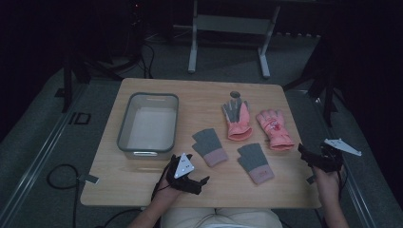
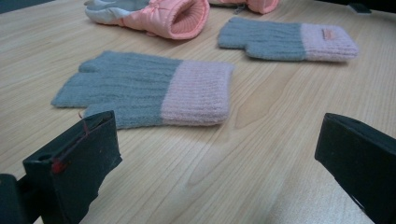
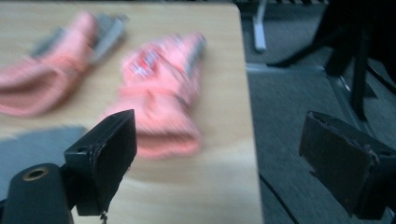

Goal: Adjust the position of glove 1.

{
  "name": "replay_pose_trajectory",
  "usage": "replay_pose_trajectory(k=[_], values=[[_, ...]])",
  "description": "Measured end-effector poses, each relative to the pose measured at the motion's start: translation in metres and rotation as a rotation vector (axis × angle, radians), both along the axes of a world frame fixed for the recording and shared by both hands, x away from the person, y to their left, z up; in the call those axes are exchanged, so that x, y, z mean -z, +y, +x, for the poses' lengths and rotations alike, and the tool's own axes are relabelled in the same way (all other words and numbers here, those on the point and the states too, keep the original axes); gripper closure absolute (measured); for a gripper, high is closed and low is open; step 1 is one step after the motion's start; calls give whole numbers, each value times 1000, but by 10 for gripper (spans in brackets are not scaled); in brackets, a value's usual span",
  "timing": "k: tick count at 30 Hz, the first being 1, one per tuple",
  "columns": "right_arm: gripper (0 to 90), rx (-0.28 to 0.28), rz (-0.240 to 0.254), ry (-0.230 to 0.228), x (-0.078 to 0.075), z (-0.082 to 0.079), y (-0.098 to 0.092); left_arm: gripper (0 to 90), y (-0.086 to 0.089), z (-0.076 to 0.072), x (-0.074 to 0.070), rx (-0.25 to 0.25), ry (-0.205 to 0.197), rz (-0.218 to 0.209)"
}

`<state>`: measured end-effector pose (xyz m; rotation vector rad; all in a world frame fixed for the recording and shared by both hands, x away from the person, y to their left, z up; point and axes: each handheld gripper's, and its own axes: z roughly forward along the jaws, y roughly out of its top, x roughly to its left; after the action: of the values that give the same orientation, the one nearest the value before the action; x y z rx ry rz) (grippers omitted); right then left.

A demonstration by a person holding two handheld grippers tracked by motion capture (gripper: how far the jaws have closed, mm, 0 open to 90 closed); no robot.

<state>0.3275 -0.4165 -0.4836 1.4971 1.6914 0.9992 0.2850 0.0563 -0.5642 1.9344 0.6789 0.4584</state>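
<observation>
step in hand, as judged: approach, nothing picked up yet. four gloves lie loose on the desk; an empty grey bin stands at its left half, so the likely work is gathering gloves into it.

left tool hovers low over the near edge of the desk, jaws apart and empty. in the left gripper view the jaws frame the near grey-and-pink knit glove, lying flat just ahead, pink cuff toward the right of that view. this glove looks like the first target. on the high view it sits just right of the bin's near corner.

right tool is at the right edge of the desk, jaws apart and empty, aimed toward the right pink padded glove; that view is blurred. the second knit glove lies near the front between the two tools; the left pink padded glove lies palm up beside its pair.

next move calls for: lower the left tool, advance until the jaws straddle the cuff edge, pinch through the knit against the desk, lift clear, carry left over the bin rim.

writing: small tab on the far knit glove's cuff, unreadable. printed patch on the right pink padded glove, too blurred to read.
</observation>
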Motion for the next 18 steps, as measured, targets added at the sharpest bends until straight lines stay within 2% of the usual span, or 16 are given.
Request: replay_pose_trajectory(k=[3,6,9,14,16,18], values=[[131,-32,-20,-18,-18,3,11,0,1,1,0,-3,12,-3],[139,-64,-39,-6,-29,7,22,0,1,2,0,-2,16,0],[139,-104,-15,-4,-35,12,32,0,1,1,0,0,14,-3],[138,-158,-18,-23,-42,21,46,0,2,1,0,-4,14,-22],[142,-203,-20,-20,-44,26,53,0,2,1,0,-5,6,-23],[151,-250,-35,5,-44,31,60,0,1,1,0,-8,3,-22]])
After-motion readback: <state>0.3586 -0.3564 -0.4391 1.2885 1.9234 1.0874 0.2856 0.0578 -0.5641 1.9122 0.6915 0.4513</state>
